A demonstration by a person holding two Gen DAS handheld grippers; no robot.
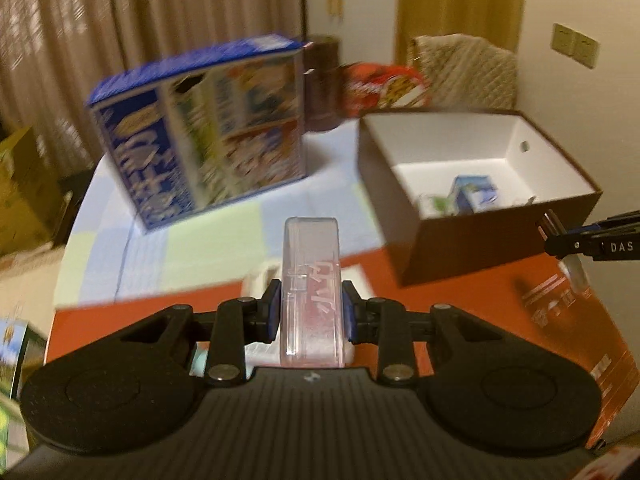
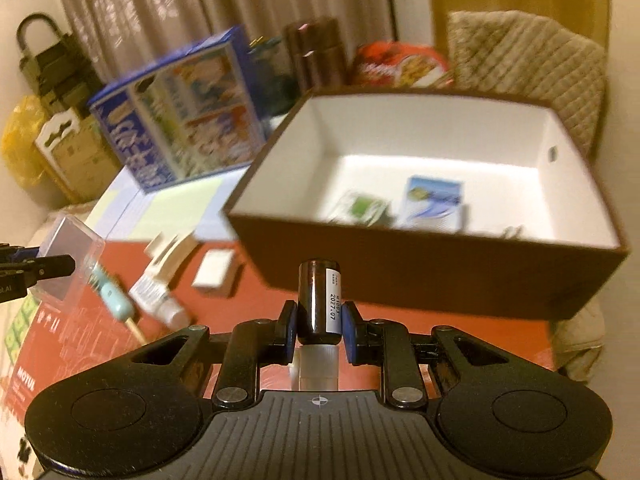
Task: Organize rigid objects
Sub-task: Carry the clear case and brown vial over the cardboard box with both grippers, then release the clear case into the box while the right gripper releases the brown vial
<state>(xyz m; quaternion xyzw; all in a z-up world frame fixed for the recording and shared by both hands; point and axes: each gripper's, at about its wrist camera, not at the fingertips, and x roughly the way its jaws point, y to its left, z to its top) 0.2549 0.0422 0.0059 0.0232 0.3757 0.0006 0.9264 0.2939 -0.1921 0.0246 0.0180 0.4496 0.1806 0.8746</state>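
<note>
Grippers clamped on light, rigid loads: left gripper [image 1: 308, 312] pinches a slick clear plastic case [image 1: 311, 280] across its narrow faces, right gripper [image 2: 319, 330] a fragile-looking dark vial [image 2: 319, 300] at mid-body, brown box [image 2: 440, 280] just ahead.

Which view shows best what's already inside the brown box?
The right wrist view: it looks down into the brown box, showing a blue-and-white carton and a green packet on its white floor. In the left wrist view the near wall hides most of both.
</note>
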